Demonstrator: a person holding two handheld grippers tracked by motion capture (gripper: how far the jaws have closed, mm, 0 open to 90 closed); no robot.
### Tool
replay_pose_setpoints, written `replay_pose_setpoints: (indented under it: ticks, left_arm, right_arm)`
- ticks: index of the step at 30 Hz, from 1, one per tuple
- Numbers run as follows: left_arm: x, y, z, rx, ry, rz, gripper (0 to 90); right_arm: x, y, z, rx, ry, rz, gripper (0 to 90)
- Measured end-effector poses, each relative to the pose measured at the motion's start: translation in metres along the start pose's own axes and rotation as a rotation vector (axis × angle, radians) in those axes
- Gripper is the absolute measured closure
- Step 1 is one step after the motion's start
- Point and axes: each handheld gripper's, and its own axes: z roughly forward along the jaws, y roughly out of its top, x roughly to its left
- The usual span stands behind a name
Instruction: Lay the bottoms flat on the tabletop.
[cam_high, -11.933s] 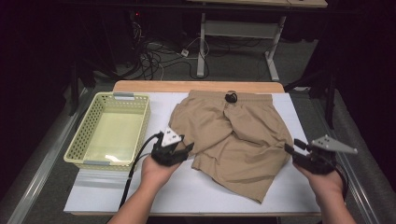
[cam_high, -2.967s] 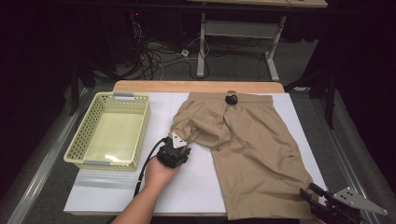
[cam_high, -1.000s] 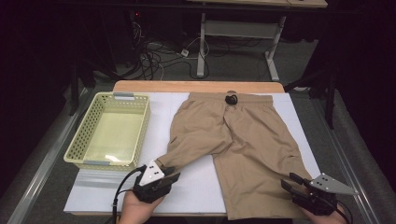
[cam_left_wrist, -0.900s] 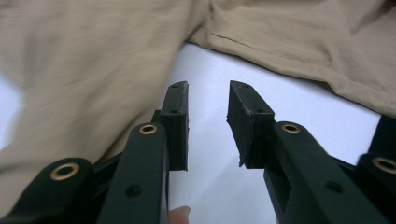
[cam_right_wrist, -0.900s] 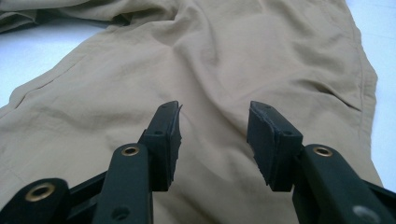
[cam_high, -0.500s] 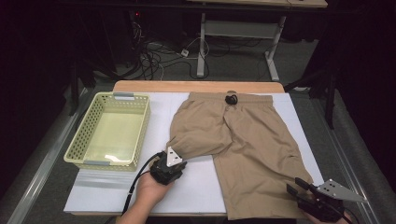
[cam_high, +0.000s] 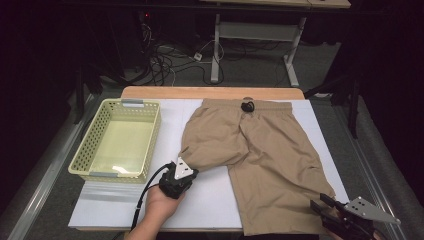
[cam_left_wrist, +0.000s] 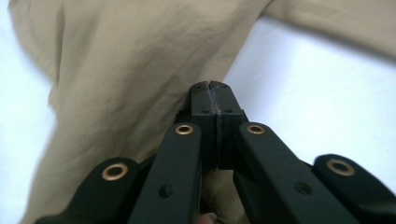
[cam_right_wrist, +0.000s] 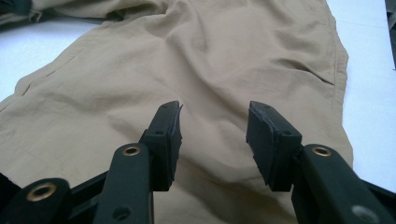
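Khaki shorts (cam_high: 260, 155) lie flat on the white table (cam_high: 210, 210), with the left leg now bunched up, no longer stretched. The left gripper (cam_left_wrist: 212, 88) has just pinched shut on its hem. The right gripper (cam_right_wrist: 212, 123) hovers half-open over the other leg.

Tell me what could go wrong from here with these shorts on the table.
The left gripper has just closed at the bunched hem of one leg of the shorts; its pinch looks thin, so the cloth may slip free when pulled. The right gripper is open above the other leg, so a pull could drag the whole garment toward the basket.
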Motion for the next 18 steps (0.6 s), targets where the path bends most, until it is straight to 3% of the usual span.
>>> replay_pose_setpoints:
  ticks: [2,7,10,13,14,17,18]
  left_arm:
    - [-0.01,0.005,-0.007,-0.041,-0.041,0.007,87.8]
    - [-0.042,0.025,-0.024,-0.157,-0.151,0.079,87.8]
    - [-0.051,0.034,-0.038,-0.227,-0.184,0.1,87.7]
    - [-0.043,0.034,-0.049,-0.259,-0.174,0.09,87.7]
    - [-0.036,0.03,-0.05,-0.262,-0.163,0.07,87.7]
    - [-0.009,0.016,-0.046,-0.23,-0.117,-0.008,87.7]
    - [-0.001,0.011,-0.043,-0.206,-0.084,-0.019,87.7]
  right_arm:
    - [0.0,0.001,0.001,0.001,0.003,-0.003,56.0]
    - [0.001,0.002,0.003,0.001,0.008,-0.011,55.9]
    - [0.002,0.002,0.003,0.0,0.011,-0.014,55.9]
    - [0.002,0.003,0.002,-0.003,0.01,-0.015,55.9]
    - [0.002,0.003,0.002,-0.003,0.01,-0.013,56.0]
    - [0.002,0.003,0.002,-0.002,0.012,-0.016,56.0]
    - [0.002,0.003,0.002,-0.002,0.013,-0.016,56.0]
